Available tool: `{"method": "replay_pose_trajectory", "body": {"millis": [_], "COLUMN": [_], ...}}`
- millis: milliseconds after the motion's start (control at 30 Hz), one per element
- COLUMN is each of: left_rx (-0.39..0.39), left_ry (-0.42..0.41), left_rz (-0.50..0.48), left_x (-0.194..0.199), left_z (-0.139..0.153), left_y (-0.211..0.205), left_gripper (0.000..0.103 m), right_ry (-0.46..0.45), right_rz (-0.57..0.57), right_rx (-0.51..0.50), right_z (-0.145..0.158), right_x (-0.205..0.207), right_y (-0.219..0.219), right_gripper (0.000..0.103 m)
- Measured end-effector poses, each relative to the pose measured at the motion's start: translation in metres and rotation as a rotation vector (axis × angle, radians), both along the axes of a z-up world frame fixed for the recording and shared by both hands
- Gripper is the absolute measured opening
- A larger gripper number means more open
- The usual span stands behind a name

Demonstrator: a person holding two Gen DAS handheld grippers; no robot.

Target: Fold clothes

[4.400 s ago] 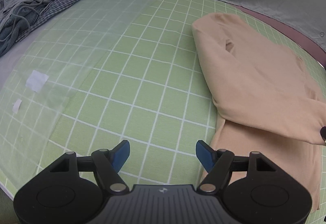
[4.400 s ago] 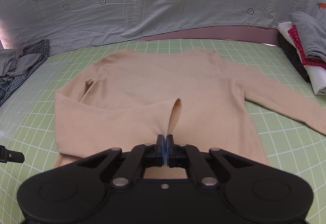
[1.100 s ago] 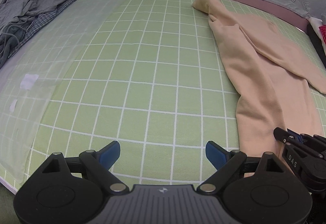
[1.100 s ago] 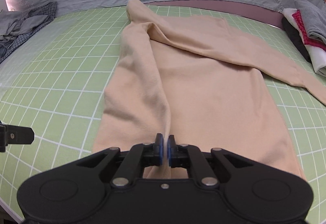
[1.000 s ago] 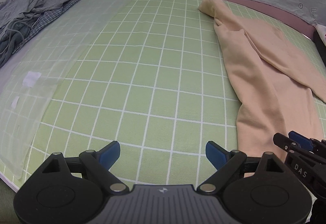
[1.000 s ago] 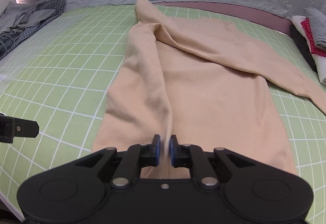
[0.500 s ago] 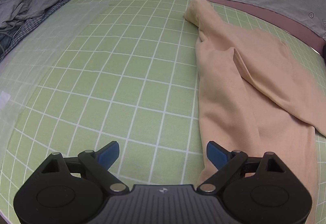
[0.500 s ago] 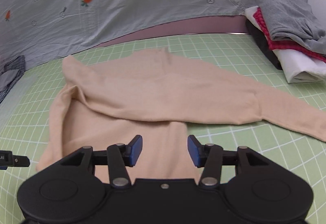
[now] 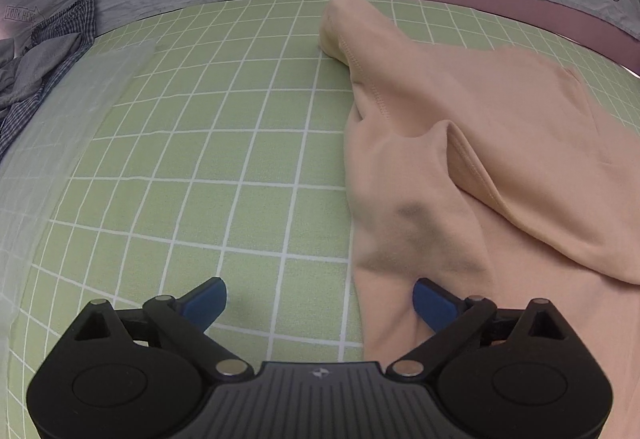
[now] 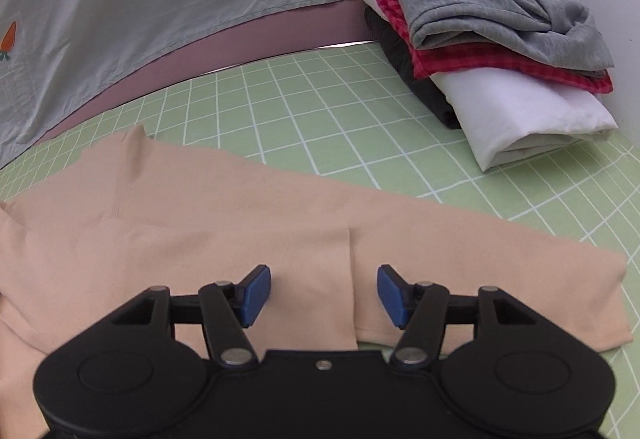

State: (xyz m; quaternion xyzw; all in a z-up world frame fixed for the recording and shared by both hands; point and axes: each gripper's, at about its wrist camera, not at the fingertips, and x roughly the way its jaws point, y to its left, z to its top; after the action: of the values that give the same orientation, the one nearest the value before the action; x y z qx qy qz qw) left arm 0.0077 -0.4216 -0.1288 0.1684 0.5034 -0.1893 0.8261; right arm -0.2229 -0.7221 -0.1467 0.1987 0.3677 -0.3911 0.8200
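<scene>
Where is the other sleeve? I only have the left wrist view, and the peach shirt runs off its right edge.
Observer: The right wrist view shows the sleeve stretched out flat on the green grid mat, pointing away from the body of the peach shirt.
Operator: Is the right gripper holding it?
Observer: No. The right gripper is open, low over the fabric where the sleeve meets the body.
Operator: Anything beyond the cuff?
Observer: A stack of folded clothes sits past it, grey on top, apart from the sleeve.
</scene>
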Motion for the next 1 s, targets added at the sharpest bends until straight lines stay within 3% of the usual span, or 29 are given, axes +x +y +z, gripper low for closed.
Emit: {"method": "replay_pose_trajectory", "body": {"millis": [133,200,267,333,367,467,567,633,733,800,867,1000], "left_rx": [0.013,0.020,0.021,0.020,0.019,0.010,-0.001,-0.005,-0.004,-0.009,-0.040,-0.111], "left_ry": [-0.011,-0.016,-0.018,-0.018,-0.018,-0.013,-0.006,-0.002,0.005,0.006,0.006,0.014], "left_rz": [-0.003,0.001,0.001,0.000,0.000,0.004,0.009,0.011,0.005,0.001,0.018,0.036], "left_x": [0.007,0.009,0.009,0.009,0.009,0.010,0.011,0.012,0.017,0.021,0.029,0.051], "left_z": [0.000,-0.002,-0.002,-0.002,-0.003,-0.004,-0.005,-0.006,-0.004,-0.001,0.006,0.011], "left_y": [-0.008,-0.011,-0.012,-0.012,-0.011,-0.009,-0.007,-0.006,-0.006,-0.005,0.000,-0.008], "left_gripper": [0.101,0.103,0.103,0.103,0.103,0.103,0.103,0.103,0.103,0.103,0.103,0.102], "right_ry": [0.002,-0.007,-0.012,-0.025,-0.040,-0.105,-0.184,-0.184,-0.108,-0.060,-0.022,-0.018], "right_rz": [0.022,0.048,0.077,0.090,0.090,0.067,-0.028,-0.110,-0.136,-0.140,-0.130,-0.156], "right_rx": [-0.005,0.001,0.000,-0.005,-0.009,-0.052,-0.138,-0.206,-0.178,-0.161,-0.155,-0.081], "right_z": [-0.002,0.000,0.002,0.007,0.011,0.031,0.060,0.071,0.058,0.049,0.040,0.024], "right_x": [0.006,0.008,0.011,0.013,0.012,0.008,-0.005,-0.010,-0.006,-0.002,0.000,-0.007], "right_y": [-0.001,-0.002,-0.004,-0.008,-0.011,-0.021,-0.036,-0.048,-0.065,-0.071,-0.066,-0.058], "right_gripper": [0.057,0.046,0.019,0.005,0.003,0.003,0.003,0.003,0.005,0.010,0.033,0.038]}}
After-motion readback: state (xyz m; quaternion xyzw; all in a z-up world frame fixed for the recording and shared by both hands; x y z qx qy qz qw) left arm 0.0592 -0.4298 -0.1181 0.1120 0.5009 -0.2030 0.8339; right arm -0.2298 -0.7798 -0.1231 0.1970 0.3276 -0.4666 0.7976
